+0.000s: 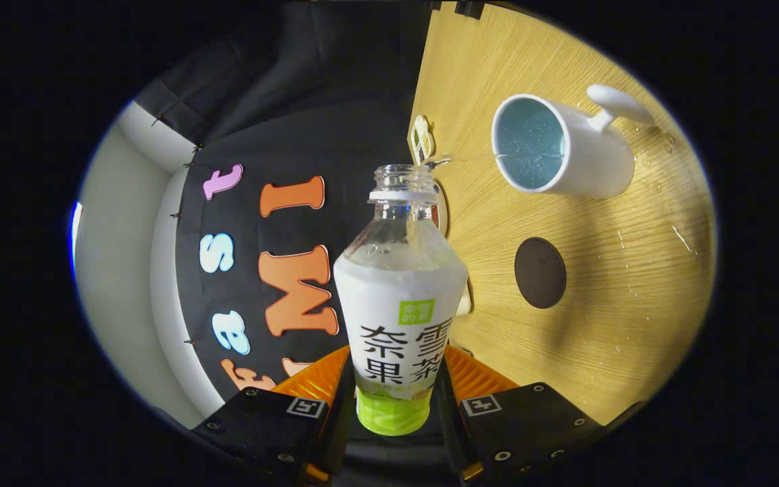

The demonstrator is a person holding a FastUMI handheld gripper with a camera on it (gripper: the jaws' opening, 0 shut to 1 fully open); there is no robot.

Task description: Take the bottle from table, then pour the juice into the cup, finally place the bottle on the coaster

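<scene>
A clear plastic bottle with a white and green printed sleeve [399, 318] stands at the centre of the frame, uncapped, gripped low on its body by the claw [395, 406], whose two fingers press against it from either side at the bottom centre, closed as far as the bottle's width allows. The whole view is rolled sideways, so the bottle is tipped toward the cup: the light wood-grain table [633, 304] fills the right half of the frame like a wall, and the booth's black cloth hangs in the left half. In the upper right, a white ceramic mug with a pale blue inside [552, 145] rests on the table, its handle pointing to the far right; its mouth faces the camera and bubbly liquid seems to sit inside. A thin thread of clear liquid appears to run from the bottle's lip across toward the mug's rim, so the pour looks underway, with the pick-up already done. Clear liquid is visible in the bottle's bare shoulder above the sleeve. What remains, by this reading, is finishing the pour, righting the bottle, and setting it on the round dark brown coaster [540, 272], which lies bare on the table in the centre right, below the mug. Small droplets speckle the wood near the mug. A pale wall shows at the far left.
</scene>
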